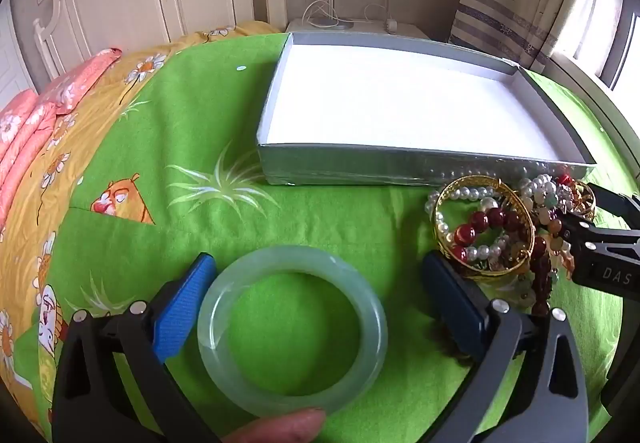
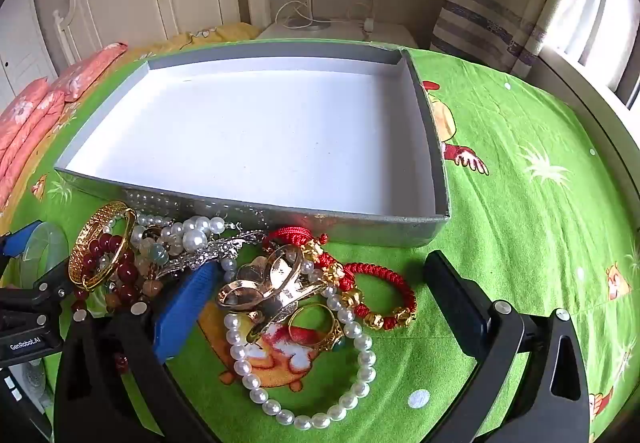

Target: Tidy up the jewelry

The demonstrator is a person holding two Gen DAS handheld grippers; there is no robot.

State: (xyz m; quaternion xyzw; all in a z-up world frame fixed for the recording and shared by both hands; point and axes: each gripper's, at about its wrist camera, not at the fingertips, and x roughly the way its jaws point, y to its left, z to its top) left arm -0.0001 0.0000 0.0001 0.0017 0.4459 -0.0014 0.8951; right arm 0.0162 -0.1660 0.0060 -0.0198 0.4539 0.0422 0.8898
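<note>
A pale green jade bangle (image 1: 292, 331) lies flat on the green bedspread between the open fingers of my left gripper (image 1: 316, 307); the blue left pad (image 1: 182, 309) is at its rim. A heap of jewelry (image 1: 504, 231) with a gold bangle (image 1: 486, 223), dark red beads and pearls lies to the right, by the grey box (image 1: 400, 163), whose white inside is empty. My right gripper (image 2: 324, 303) is open over the heap (image 2: 280, 283): a pearl bracelet (image 2: 304, 363), a red cord bracelet (image 2: 380, 299), a gold ring (image 2: 316, 327) and gold clips.
The box (image 2: 248, 211) sits on a bed with a green cartoon bedspread (image 2: 520, 203). Pink pillows (image 1: 36, 123) lie left. A white headboard, a nightstand with cables and a curtain stand behind. The right gripper's arm (image 1: 604, 243) shows at the right edge.
</note>
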